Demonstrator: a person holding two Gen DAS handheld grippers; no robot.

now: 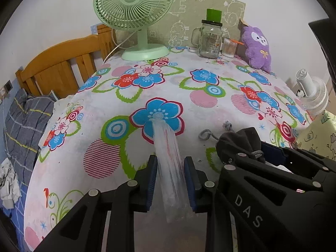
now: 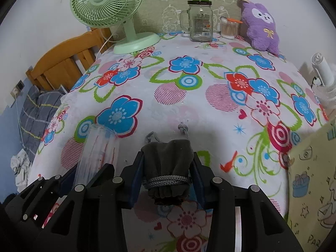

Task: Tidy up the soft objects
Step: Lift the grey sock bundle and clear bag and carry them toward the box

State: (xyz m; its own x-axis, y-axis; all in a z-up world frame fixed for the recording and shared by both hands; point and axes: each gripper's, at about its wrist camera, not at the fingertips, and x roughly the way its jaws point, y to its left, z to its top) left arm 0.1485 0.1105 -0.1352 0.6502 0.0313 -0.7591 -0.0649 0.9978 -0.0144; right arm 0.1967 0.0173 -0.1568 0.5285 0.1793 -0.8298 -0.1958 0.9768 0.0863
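We work over the floral tablecloth [image 1: 126,96], a soft printed sheet spread flat, and place everything by it. At its far edge stand the pale green fan [image 1: 134,6], smooth plastic with a round grille, and the fuzzy purple plush [image 1: 257,46], leaning upright near the wall. Above the cloth's near edge our right gripper [image 2: 168,174] squeezes the dark drawstring pouch [image 2: 168,163], a matte fabric sack bunched at its corded neck, likely lifted for sorting. Beside it our left gripper [image 1: 170,180] is narrowed on a clear, crinkly plastic sleeve [image 1: 168,151], its far end reaching over a blue flower.
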